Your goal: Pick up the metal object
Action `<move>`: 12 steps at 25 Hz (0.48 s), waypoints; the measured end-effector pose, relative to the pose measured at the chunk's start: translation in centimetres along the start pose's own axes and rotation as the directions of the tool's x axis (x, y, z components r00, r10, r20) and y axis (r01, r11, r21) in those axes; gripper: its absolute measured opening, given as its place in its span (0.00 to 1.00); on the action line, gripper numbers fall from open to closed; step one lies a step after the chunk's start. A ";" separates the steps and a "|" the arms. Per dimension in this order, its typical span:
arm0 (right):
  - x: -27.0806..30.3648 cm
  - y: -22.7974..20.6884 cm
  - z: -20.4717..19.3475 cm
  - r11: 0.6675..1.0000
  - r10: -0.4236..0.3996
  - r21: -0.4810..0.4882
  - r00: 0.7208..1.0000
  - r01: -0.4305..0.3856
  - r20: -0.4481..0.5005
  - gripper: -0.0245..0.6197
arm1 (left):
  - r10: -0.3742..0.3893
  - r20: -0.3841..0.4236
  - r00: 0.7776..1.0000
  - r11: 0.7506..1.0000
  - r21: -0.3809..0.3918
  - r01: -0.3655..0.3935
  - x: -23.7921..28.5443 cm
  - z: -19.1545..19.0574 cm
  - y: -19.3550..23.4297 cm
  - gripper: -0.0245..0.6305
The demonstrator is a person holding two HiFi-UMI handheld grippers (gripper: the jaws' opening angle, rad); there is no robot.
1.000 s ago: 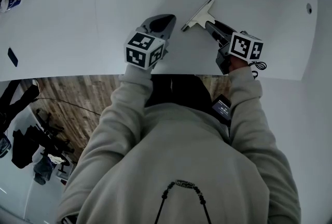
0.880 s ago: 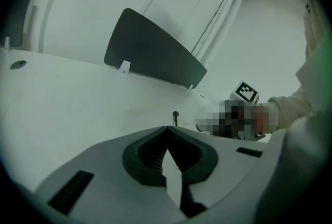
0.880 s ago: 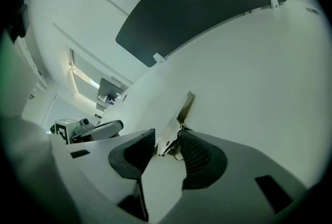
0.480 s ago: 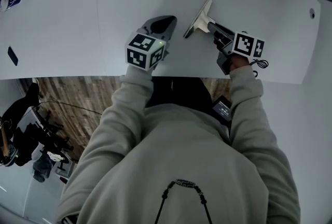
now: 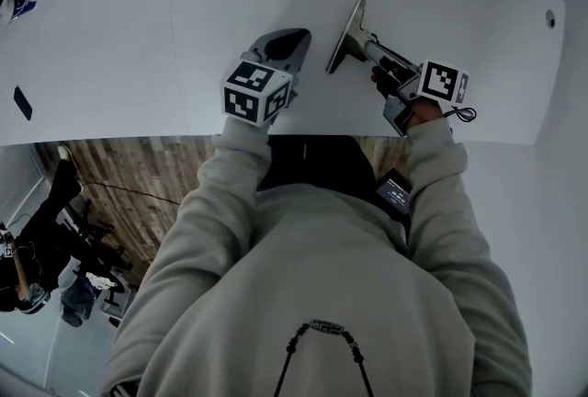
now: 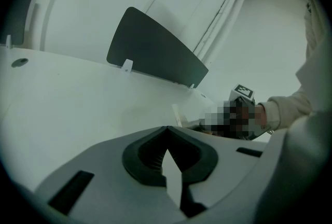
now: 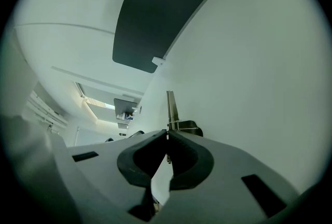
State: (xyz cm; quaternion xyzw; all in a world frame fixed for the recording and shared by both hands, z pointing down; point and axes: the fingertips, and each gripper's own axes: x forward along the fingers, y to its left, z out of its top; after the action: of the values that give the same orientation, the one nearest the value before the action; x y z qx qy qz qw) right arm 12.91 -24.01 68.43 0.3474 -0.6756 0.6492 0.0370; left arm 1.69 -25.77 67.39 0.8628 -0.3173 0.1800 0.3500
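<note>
Both right gripper jaws, just closed, now pinch the metal object, which has tipped onto its edge. Lifting looks next; left gripper is pressed together, empty.

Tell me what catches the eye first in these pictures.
The metal object stands out, tipped up on edge over the white table at upper centre. The right gripper, whose jaws have just been closing, is clamped on it. To its left, the left gripper sits shut with nothing between its jaws.
</note>
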 end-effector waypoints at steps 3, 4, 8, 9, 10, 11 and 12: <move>-0.1 0.3 -0.2 1.000 0.029 0.007 1.000 -0.029 0.005 0.08 | -0.002 0.002 1.000 1.000 0.000 0.002 -0.1 0.0 -0.2 0.04; -0.2 0.1 -0.3 1.000 0.017 0.016 1.000 -0.017 0.006 0.08 | -0.003 0.004 1.000 1.000 0.002 0.003 -0.1 0.1 -0.2 0.04; -0.8 0.1 -0.2 1.000 0.000 0.005 1.000 0.000 0.007 0.08 | -0.012 0.049 0.999 1.000 -0.003 0.012 -0.8 0.9 -0.4 0.04; -0.9 0.2 -0.1 1.000 0.001 -0.003 1.000 -0.001 0.005 0.08 | -0.011 0.059 0.998 1.000 -0.009 0.011 -1.1 1.0 -0.3 0.04; -1.0 0.2 -0.1 1.000 0.000 -0.013 1.000 0.000 0.002 0.08 | -0.006 0.062 0.998 1.000 -0.012 0.007 -1.3 1.0 -0.1 0.04; -0.9 0.2 0.0 1.000 -0.004 -0.025 1.000 0.004 -0.001 0.08 | -0.001 0.059 0.998 1.000 -0.010 0.001 -1.4 0.9 0.2 0.04; -0.9 0.2 0.1 0.999 -0.007 -0.036 1.000 0.007 -0.001 0.08 | 0.005 0.056 0.998 1.000 -0.007 -0.004 -1.5 0.8 0.4 0.04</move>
State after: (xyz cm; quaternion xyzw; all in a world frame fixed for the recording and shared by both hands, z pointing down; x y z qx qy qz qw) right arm 13.45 -23.71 67.77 0.3490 -0.6858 0.6371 0.0458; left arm 0.36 -25.96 66.20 0.8656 -0.3294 0.1556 0.3436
